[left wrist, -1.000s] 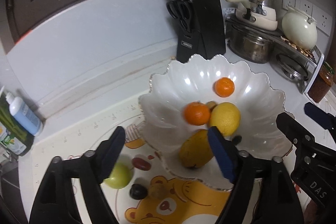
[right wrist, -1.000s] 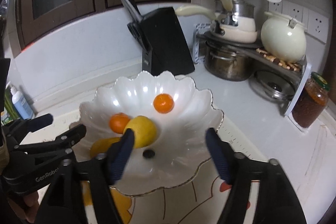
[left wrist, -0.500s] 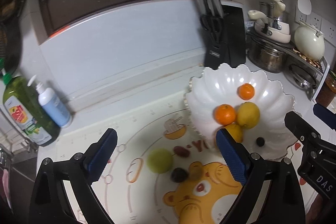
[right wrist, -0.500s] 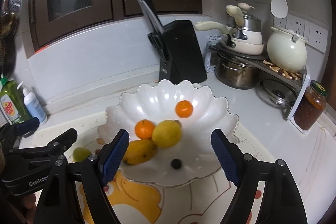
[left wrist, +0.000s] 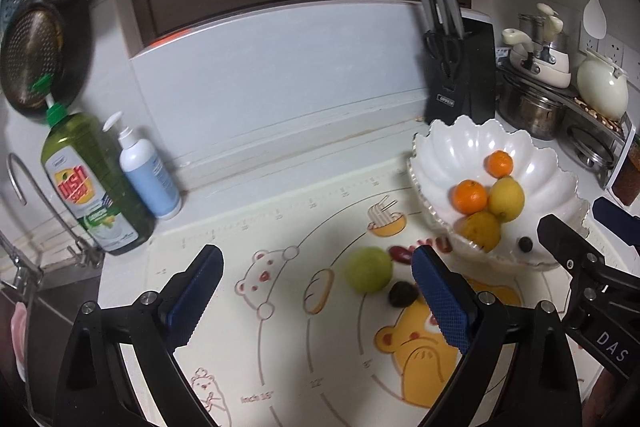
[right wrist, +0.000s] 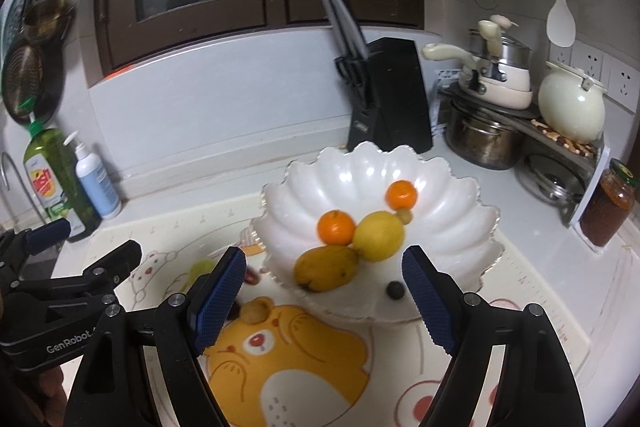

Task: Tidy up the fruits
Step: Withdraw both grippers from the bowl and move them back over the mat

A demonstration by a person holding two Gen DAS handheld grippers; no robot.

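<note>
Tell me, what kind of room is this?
It looks like a home kitchen. There is a knife block on the counter, stacked pots in the corner, and a bottle of dish soap beside a tap.

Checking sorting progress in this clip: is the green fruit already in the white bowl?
No: the green fruit lies on the printed mat, outside the white bowl, which holds only orange, yellow and small dark fruits.

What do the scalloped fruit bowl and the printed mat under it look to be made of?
Scalloped bowl: glossy white, glazed ceramic or glass by its bright highlights; the rim looks clear, which suggests glass.
Printed mat: thin, matte, lying flat, with printed bears and ruler marks; probably a silicone baking mat, though the frames cannot confirm it.
</note>
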